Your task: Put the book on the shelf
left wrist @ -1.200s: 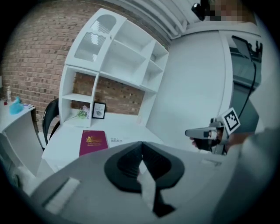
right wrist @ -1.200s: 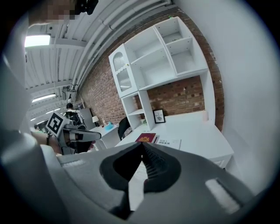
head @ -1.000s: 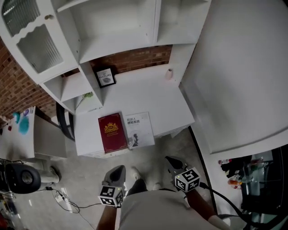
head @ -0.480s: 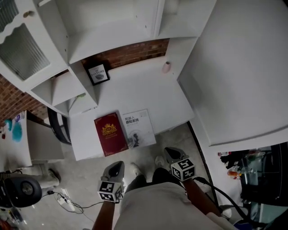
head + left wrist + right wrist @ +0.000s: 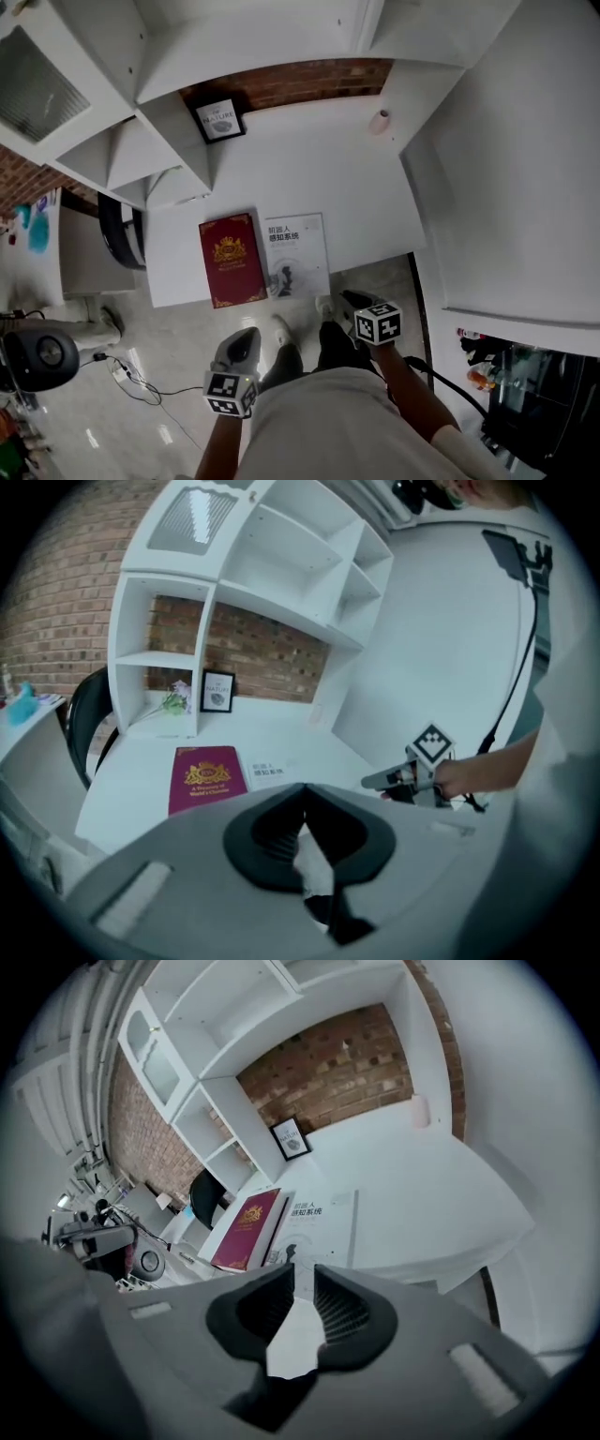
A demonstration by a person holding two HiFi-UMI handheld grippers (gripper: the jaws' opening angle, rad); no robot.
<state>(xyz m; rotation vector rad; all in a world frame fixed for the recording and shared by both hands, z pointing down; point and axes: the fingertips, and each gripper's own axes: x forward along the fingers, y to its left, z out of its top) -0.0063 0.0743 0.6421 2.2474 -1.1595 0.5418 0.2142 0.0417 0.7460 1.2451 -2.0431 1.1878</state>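
Lower left of centre in the head view, one left tool (image 5: 244,339) is closed and empty. Two books lie flat, side by side, at the tabletop's (image 5: 356,197) near edge. The red book (image 5: 232,259) is left of the white book (image 5: 296,253), and both long axes run up-frame towards the shelf unit (image 5: 244,56). Lower right, one right tool (image 5: 349,300) has just been opening slightly, with nothing between its jaws.

books 2: red book (image 5: 232,260), white book (image 5: 297,255) | framed picture (image 5: 220,119) 1

A closed red book (image 5: 232,259) with a gold crest lies flat at the worktop's (image 5: 356,187) front edge, just beside a white book (image 5: 297,255). The white shelf (image 5: 253,47) rises over the worktop's back.
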